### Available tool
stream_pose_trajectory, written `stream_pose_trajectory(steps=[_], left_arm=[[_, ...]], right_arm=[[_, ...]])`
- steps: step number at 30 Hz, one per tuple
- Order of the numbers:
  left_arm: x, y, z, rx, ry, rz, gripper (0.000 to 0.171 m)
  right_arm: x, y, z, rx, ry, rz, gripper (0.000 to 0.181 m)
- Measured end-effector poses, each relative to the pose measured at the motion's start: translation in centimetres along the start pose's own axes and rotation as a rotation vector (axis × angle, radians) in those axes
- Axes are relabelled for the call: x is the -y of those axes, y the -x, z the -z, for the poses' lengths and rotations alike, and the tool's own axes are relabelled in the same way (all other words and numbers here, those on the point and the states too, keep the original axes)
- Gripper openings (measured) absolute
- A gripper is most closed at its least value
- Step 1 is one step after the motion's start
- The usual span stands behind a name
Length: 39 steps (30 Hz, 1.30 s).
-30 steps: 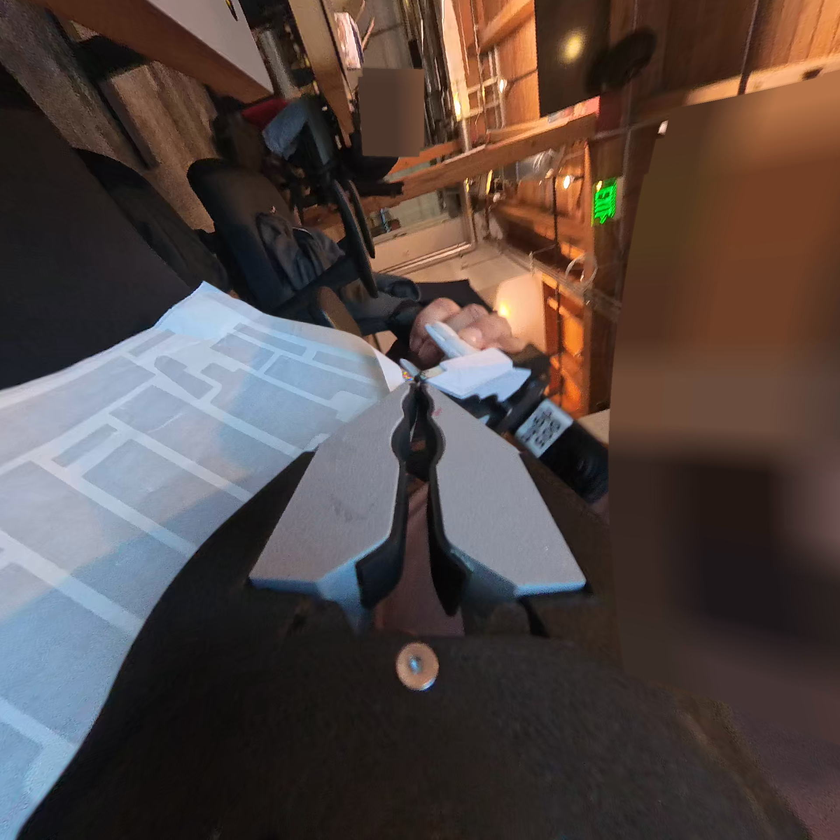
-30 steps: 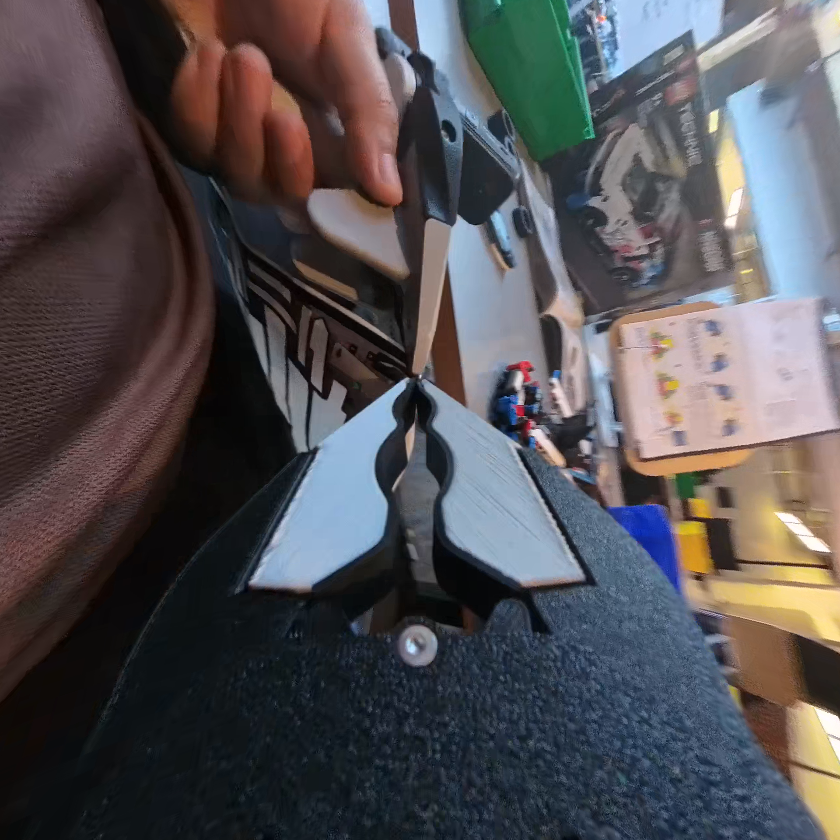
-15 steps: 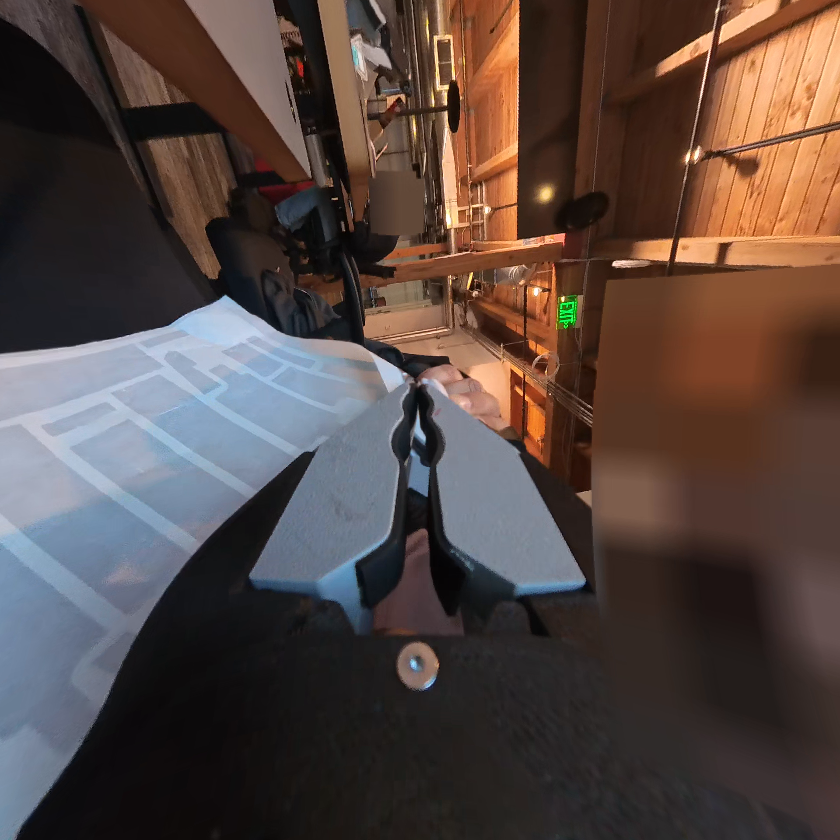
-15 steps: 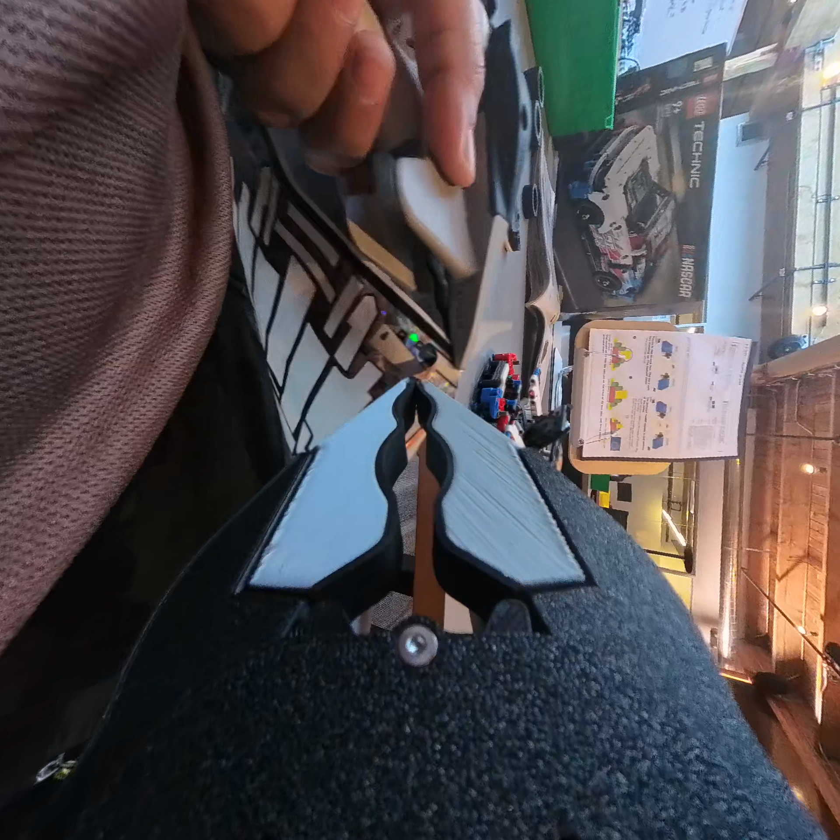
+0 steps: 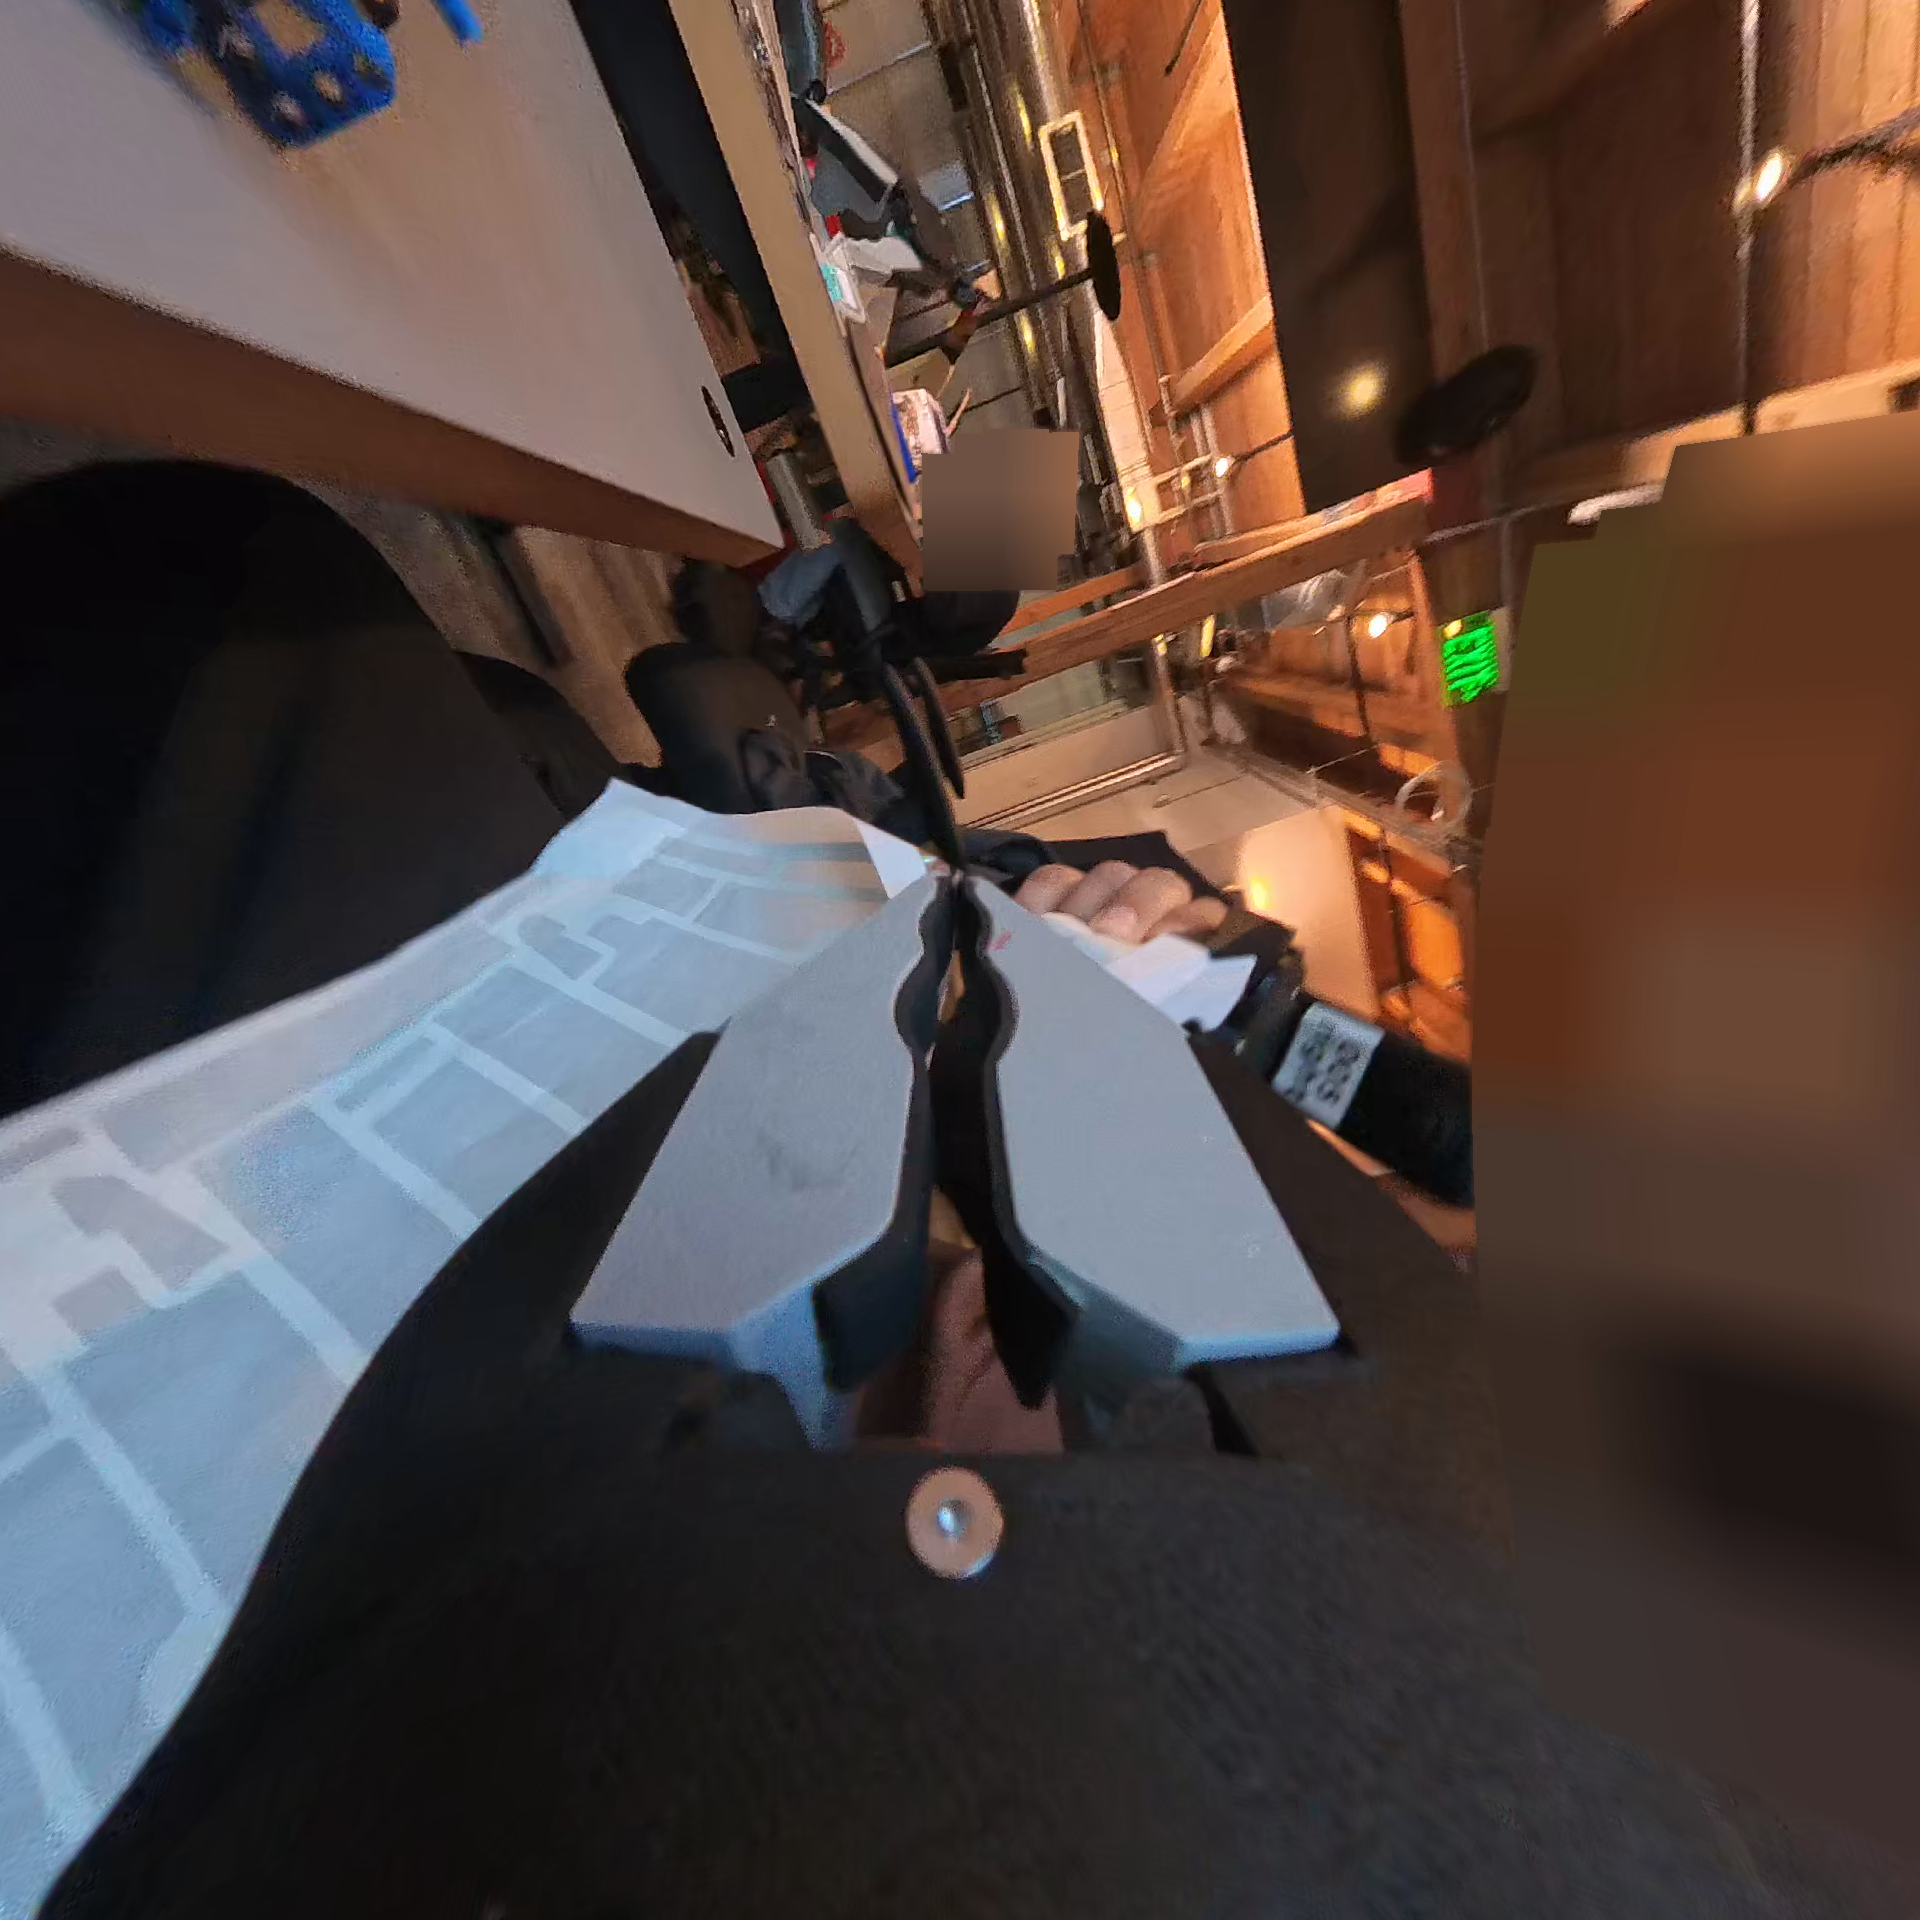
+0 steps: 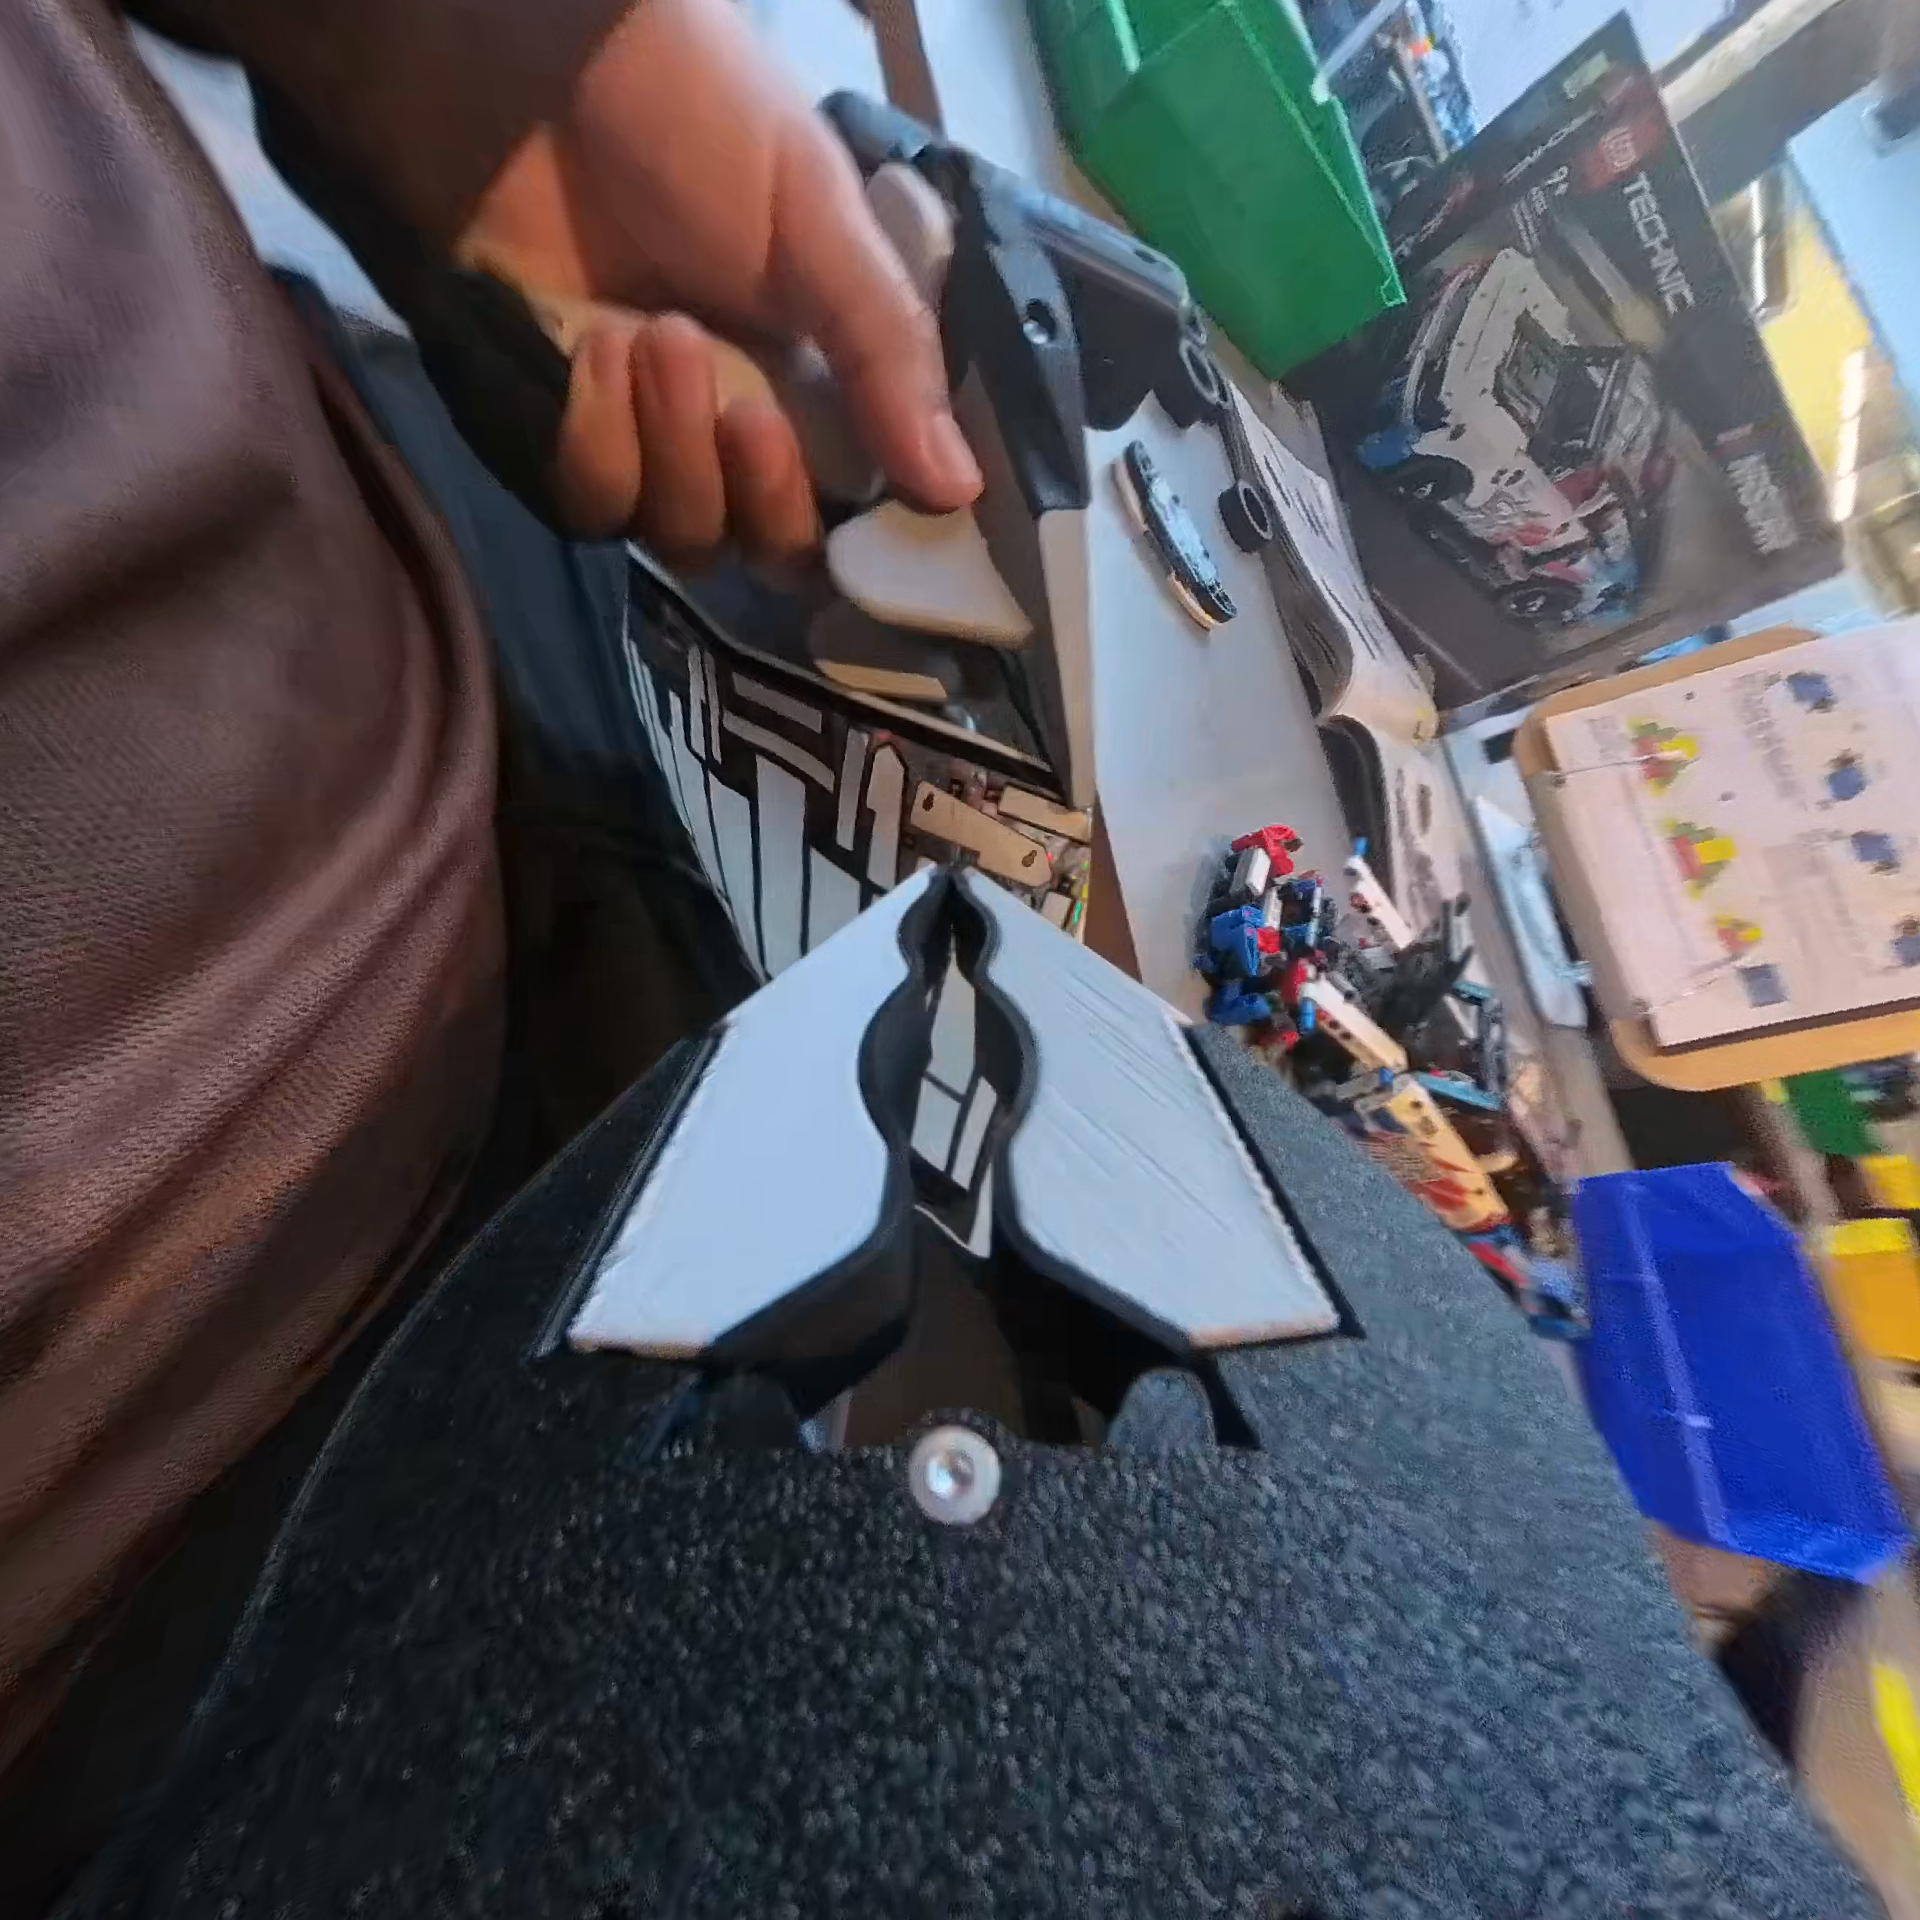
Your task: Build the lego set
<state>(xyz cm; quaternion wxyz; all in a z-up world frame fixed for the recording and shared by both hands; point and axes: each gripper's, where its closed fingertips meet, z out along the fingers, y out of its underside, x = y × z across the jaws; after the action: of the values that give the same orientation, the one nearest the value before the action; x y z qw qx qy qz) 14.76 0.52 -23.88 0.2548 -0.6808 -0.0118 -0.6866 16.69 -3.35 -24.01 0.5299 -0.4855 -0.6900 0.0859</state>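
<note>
two grippers are clenched, tips pressed together with no gap at the ends. keep them so.

1. nearest, centre of the left wrist view: the left gripper [image 5: 951,883] meets the corner of the patterned sheet [image 5: 343,1122], which spreads to the lower left. it appears to nip that corner, probably to hold the sheet taut off the table.
2. centre of the right wrist view: the right gripper [image 6: 951,878] closes right at the sheet's edge. you cannot tell whether it holds anything thin; judged, it is picking at the sheet.
3. just beyond: your right hand [image 5: 1122,899] shows only in the left wrist view, your left hand [image 6: 748,343] only in the right wrist view.
4. farther, right wrist view only: the lego build [image 6: 1299,966] lies untouched on the table [image 6: 1174,675], centre right, well apart from both grippers. behind it are the set box [image 6: 1610,343], a clipboard page [image 6: 1745,831], a blue bin [image 6: 1745,1382] and a green bin [image 6: 1216,156].
5. left wrist view only: a blue lego piece [image 5: 301,73], upper left.
</note>
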Motion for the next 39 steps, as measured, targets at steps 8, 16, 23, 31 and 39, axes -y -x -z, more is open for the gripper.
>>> stream_pose_trajectory(steps=[8,16,23,31,39], left_arm=[[2.3,-6.2,-4.9,0.025,0.231,-0.467,0.0],[16.1,-11.0,-22.4,0.042,0.247,-0.86,0.0],[23.6,2.8,-31.8,0.425,0.355,-1.001,0.0],[24.8,11.4,-33.5,0.659,0.473,-1.1,0.0],[29.2,11.5,-32.1,0.821,0.306,-1.088,0.0]], right_arm=[[-1.6,-9.9,7.4,-0.206,-0.179,-0.409,0.0],[-8.1,-17.1,15.7,-0.555,-0.253,-0.744,0.0],[-14.1,-16.8,14.8,-0.482,-0.216,-1.085,0.0],[-17.0,-15.6,14.8,-0.439,-0.224,-1.232,0.0],[-17.8,-14.4,13.7,-0.475,-0.093,-1.158,0.0]])
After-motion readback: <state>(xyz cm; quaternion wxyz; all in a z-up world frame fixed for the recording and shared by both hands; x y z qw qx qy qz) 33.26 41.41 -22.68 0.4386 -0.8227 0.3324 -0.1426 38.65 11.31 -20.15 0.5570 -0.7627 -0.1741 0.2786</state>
